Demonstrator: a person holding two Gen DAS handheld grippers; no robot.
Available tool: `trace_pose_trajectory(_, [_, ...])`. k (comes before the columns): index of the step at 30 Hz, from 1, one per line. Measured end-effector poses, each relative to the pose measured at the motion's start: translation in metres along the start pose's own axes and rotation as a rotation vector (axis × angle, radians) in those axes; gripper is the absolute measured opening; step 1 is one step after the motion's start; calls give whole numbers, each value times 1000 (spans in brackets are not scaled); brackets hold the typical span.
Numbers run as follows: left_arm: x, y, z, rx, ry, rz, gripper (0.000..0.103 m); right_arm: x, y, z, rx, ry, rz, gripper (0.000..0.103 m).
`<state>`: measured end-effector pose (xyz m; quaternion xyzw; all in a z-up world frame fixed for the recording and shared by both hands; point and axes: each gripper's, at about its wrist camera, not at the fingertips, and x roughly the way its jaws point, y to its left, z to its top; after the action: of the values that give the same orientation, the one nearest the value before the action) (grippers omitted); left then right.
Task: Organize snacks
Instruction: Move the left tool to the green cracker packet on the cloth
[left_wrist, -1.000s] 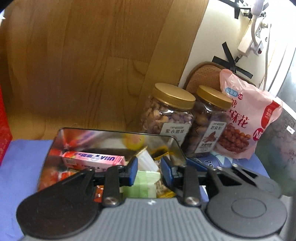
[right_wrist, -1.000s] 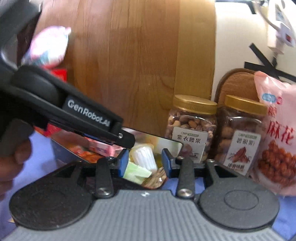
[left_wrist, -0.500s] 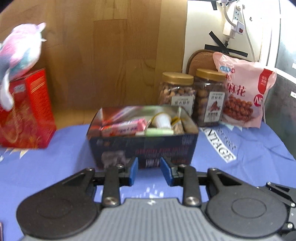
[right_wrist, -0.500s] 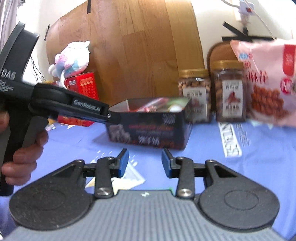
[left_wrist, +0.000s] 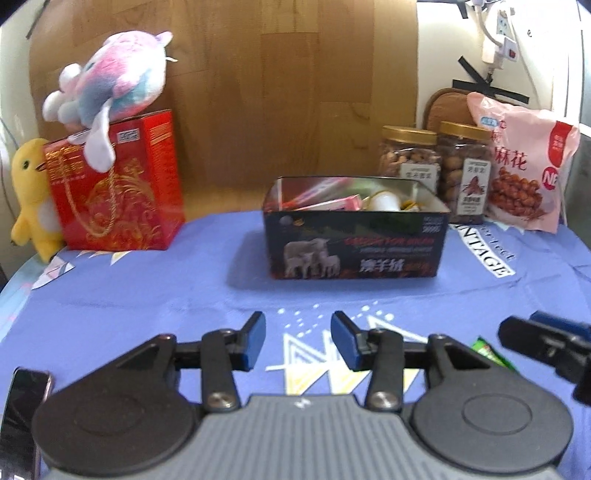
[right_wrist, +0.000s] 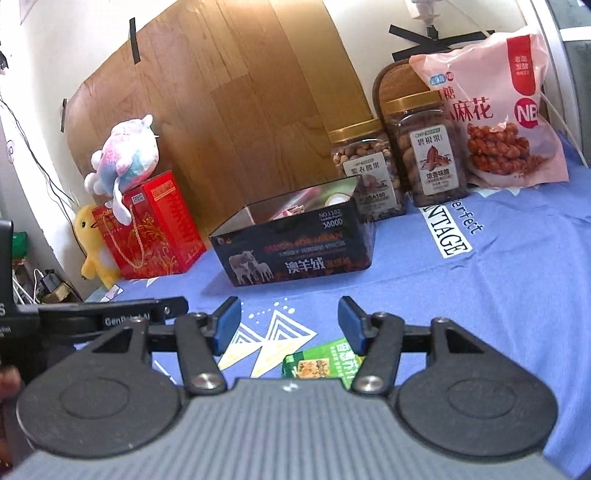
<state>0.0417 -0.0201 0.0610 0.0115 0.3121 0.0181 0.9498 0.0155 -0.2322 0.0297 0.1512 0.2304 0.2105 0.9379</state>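
A dark open box (left_wrist: 354, 243) with a sheep picture sits mid-table on the blue cloth and holds several snacks, among them a pink pack (left_wrist: 332, 203). It also shows in the right wrist view (right_wrist: 295, 247). My left gripper (left_wrist: 298, 338) is open and empty, well short of the box. My right gripper (right_wrist: 288, 325) is open and empty, with a green snack packet (right_wrist: 321, 363) lying on the cloth just beneath it. The packet's edge shows in the left wrist view (left_wrist: 489, 352).
Two gold-lidded nut jars (left_wrist: 410, 158) (left_wrist: 467, 166) and a pink snack bag (left_wrist: 521, 166) stand behind the box at right. A red gift box (left_wrist: 118, 184) with a plush toy (left_wrist: 107, 92) on top stands at left, beside a yellow plush (left_wrist: 31, 192).
Both grippers have pulled back from over the box toward the table's near side and opened wider. The green packet has come into view under the right gripper.
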Motion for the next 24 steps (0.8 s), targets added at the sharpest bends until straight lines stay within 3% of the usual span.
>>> trace_pose_trajectory(13, [1,22,-15,-21,0,46,40,3,13,-10,-35,24,-27,61])
trace_pose_trajectory(18, [5,26,-17,-28,6,51,40,19,14,-28,-166,82,-139,84])
trace_pose_trajectory(23, [10,27,-17,-26,13,59,40,42,4,-40,-232,179,-207,85])
trace_pose_trajectory(24, [11,27,-17,-26,14,60,40,44,2,-40,-239,185,-201,78])
